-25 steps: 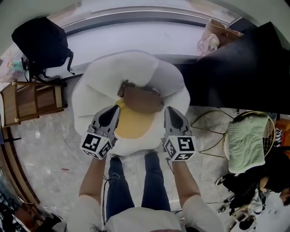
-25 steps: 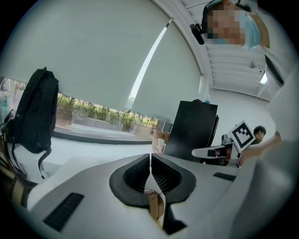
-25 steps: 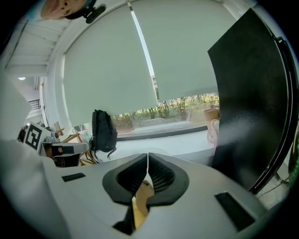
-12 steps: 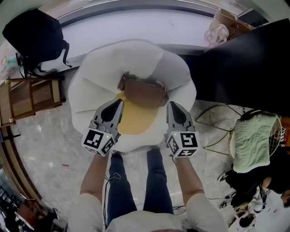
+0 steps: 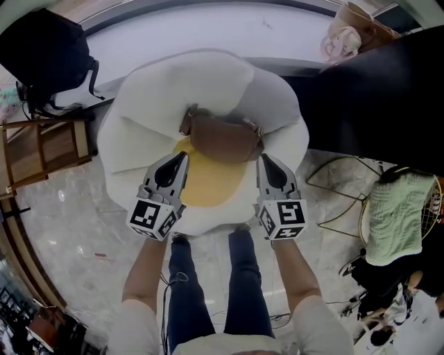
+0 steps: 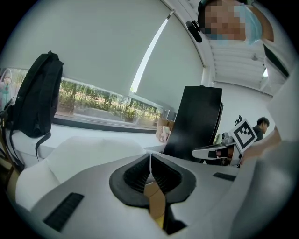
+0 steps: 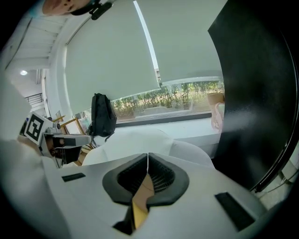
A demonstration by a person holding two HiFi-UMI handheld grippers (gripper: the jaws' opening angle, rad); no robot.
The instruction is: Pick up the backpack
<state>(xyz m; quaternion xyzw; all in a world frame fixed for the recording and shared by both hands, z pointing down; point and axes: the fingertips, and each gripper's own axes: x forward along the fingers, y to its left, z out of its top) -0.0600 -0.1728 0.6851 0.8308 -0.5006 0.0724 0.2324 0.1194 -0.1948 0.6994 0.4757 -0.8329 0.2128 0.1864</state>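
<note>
We look down on a white cushion (image 5: 132, 132) shaped like a fried egg, which fills the middle of the marble floor (image 5: 69, 222). A yellow patch (image 5: 208, 182) marks its near centre. To the right a black panel (image 5: 374, 97) rises beside the cushion. Along the far side runs a pale sill (image 5: 208, 35).

The backpack (image 5: 41, 55), black, stands at the far left on the end of that sill, well apart from both grippers. The left gripper view shows it upright at the left (image 6: 39, 93), and the right gripper view shows it small and far off (image 7: 103, 121).

A wooden frame (image 5: 45, 149) sits just near of the backpack. A green towel (image 5: 392, 218) hangs at the near right.

A brown bag (image 5: 222, 139) lies on the cushion at the far edge of the yellow patch.

The left gripper (image 5: 182, 158) hangs over the cushion near-left of the brown bag. Its jaws are pressed together with nothing between them. The right gripper (image 5: 264, 159) hangs near-right of the bag. Its jaws too are closed and empty.

A paper bag (image 5: 361, 21) rests on the sill, far right.
</note>
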